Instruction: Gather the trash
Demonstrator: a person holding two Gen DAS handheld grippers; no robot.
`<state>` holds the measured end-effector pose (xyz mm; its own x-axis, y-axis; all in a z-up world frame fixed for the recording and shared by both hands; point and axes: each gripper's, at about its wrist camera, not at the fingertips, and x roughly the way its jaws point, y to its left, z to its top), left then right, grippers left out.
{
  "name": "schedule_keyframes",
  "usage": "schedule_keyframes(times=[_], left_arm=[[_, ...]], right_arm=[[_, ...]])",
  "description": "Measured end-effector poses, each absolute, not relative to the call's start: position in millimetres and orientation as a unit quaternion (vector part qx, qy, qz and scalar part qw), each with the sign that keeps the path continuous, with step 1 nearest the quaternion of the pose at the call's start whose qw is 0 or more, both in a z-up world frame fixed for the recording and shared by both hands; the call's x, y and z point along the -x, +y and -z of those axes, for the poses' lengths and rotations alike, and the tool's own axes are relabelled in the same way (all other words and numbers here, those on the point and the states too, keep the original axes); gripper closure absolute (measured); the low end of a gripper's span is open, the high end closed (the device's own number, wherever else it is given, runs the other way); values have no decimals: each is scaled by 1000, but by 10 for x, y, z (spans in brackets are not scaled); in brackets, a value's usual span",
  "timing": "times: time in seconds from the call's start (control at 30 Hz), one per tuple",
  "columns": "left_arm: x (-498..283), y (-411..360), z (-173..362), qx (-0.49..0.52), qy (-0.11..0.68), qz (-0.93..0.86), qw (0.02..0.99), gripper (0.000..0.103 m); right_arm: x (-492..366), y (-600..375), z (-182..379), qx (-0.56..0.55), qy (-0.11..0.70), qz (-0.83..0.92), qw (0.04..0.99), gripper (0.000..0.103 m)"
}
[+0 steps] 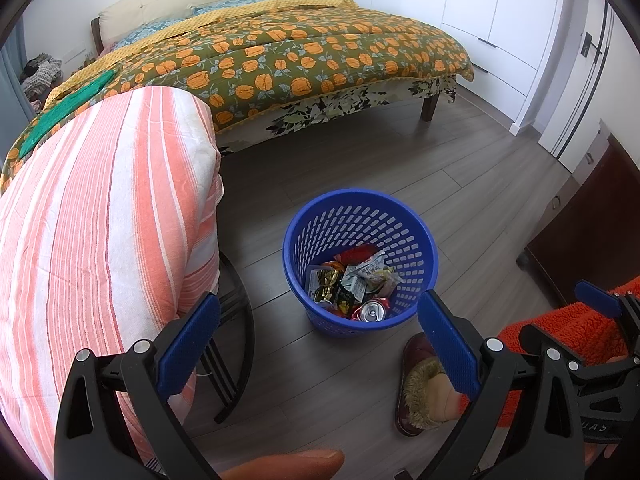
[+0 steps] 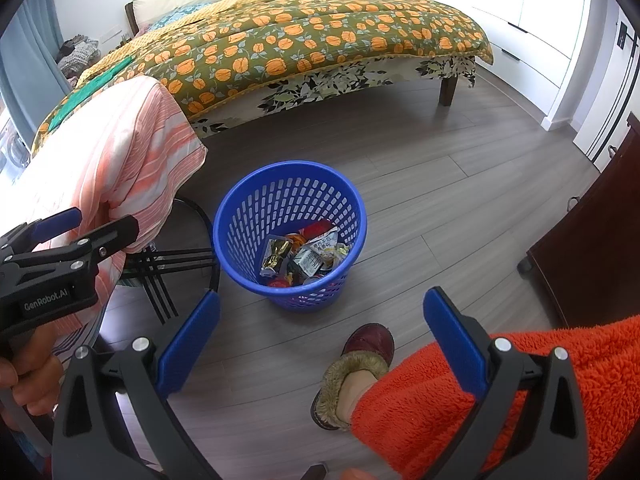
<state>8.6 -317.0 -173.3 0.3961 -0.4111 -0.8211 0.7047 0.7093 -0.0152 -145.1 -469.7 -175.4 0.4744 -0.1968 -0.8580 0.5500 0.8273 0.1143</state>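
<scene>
A blue perforated plastic bin (image 1: 416, 240) stands on the wood floor; it also shows in the right wrist view (image 2: 240, 220). Inside lie snack wrappers (image 1: 352, 280) and a red drink can (image 1: 372, 311); the wrappers also show in the right wrist view (image 2: 304, 256). My left gripper (image 1: 320, 344) is open and empty, above the floor just in front of the bin. My right gripper (image 2: 320, 348) is open and empty, above the floor near the bin. The left gripper's body shows at the left of the right wrist view (image 2: 60, 264).
A pink striped cloth (image 1: 100, 220) covers a black-framed stand (image 1: 236, 344) at left. A bed with an orange floral quilt (image 1: 280, 52) is behind. A dark wooden cabinet (image 1: 592, 224) stands at right. A person's slippered foot (image 1: 424, 392) and orange sleeve (image 2: 500, 400) are close by.
</scene>
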Motion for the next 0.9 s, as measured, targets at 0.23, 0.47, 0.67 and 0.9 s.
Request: schedule_keyframes(times=[0.23,0.47,0.67,0.9], left_arm=[[-85,-3171,1739,-170,431,341,818,5],[-104,-3133,1710,-158,429,347,819,5],[-111,-3127,1681,-156,423,339,826,5],[-105,-3142,1638,-157,423,339,826,5]], right_arm=[[1447,-4692,1749,-192,462,224,837,5],[1449,-4691,1750,-192,461,224,837,5],[1441,-4697,1753,-192,462,224,837,5],[1459,-4705,1790,-192,463,224,836,5]])
